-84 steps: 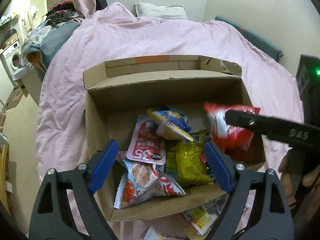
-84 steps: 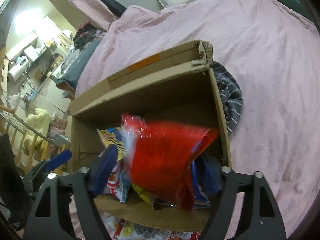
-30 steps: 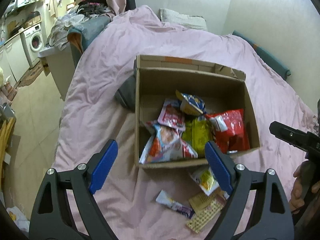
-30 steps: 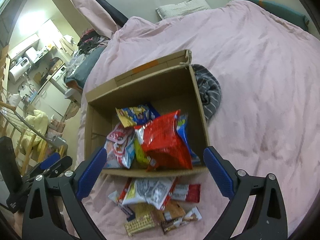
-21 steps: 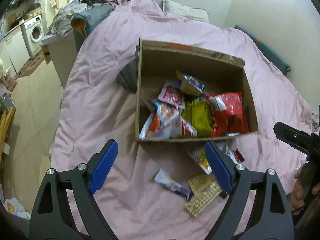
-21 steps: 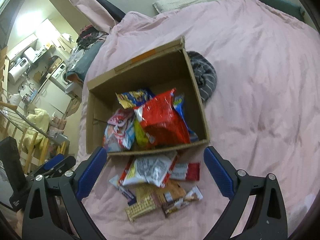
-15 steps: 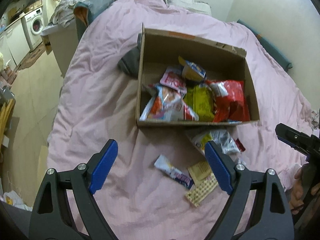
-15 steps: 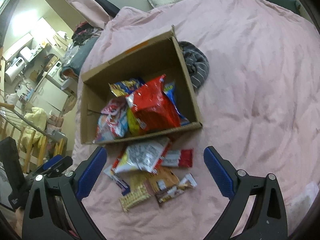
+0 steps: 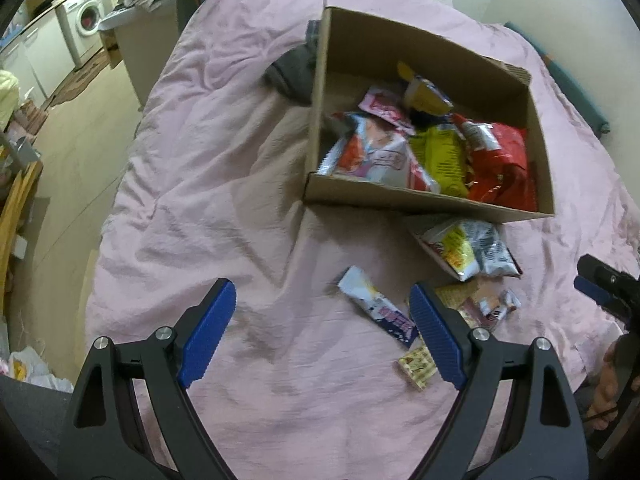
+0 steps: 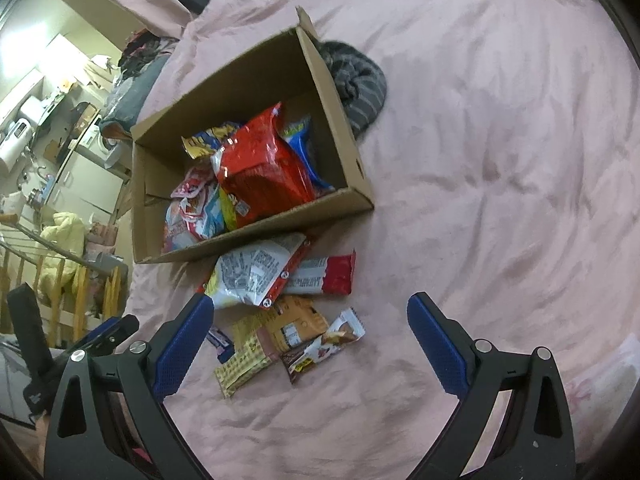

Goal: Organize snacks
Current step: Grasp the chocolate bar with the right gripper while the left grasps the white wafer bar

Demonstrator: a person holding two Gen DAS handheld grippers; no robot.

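Both claws hang over the pink bedspread (image 10: 480, 160), tilted down at the pile. The left claw (image 9: 320, 340) is spread wide with nothing between its blue pads (image 9: 206, 336); a white-and-purple snack bar (image 9: 378, 308) lies on the bed just inside its right finger. The right claw (image 10: 308, 352) is also spread wide and empty, and a loose heap of snacks sits on the bedspread between its fingers and the box: a silver-and-yellow bag (image 10: 254, 272) touching the box's near wall, a red-ended wrapper (image 10: 324, 276) beside it, an orange packet (image 10: 298, 322), a chocolate bar wrapper (image 10: 324, 346) and a yellow cracker pack (image 10: 240, 368). The open cardboard box (image 10: 256, 236) rests on the bed, holding a big red bag (image 10: 260, 172), a blue bag (image 10: 302, 148), a yellow-green bag (image 9: 438, 156) and a pink-and-white pouch (image 9: 372, 152). A grey striped cloth (image 10: 358, 80) lies bunched against the box's far side.
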